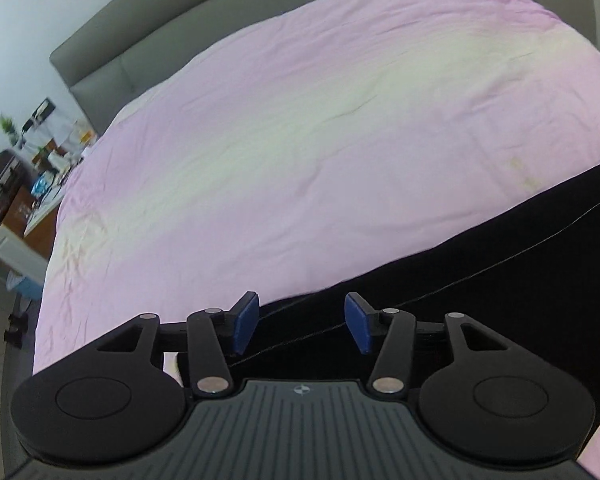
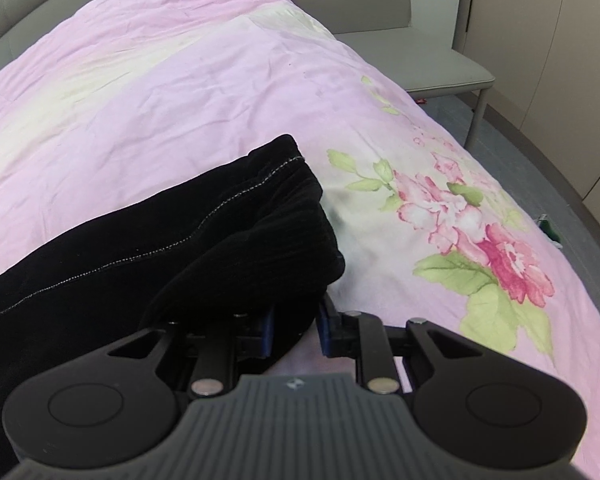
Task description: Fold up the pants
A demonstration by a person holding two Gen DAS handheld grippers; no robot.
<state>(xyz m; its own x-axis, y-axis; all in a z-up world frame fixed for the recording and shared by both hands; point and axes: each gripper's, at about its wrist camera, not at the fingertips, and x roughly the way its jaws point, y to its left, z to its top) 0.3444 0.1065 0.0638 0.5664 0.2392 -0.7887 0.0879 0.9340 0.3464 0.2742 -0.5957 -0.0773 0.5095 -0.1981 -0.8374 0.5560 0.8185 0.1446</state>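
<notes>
So there's a bed with a grey padded headboard (image 1: 100, 60), covered by a pink floral duvet (image 2: 180, 92). Black pants (image 2: 148, 236) lie right on the duvet, stretched across the end away from the headboard.

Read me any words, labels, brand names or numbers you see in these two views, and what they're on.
No readable text anywhere.
Small round emblem on the left gripper body: a symbol, no letters.
Same emblem on the right gripper body: no letters.
Items on the desk beside the bed: too small and blurred to read.
</notes>
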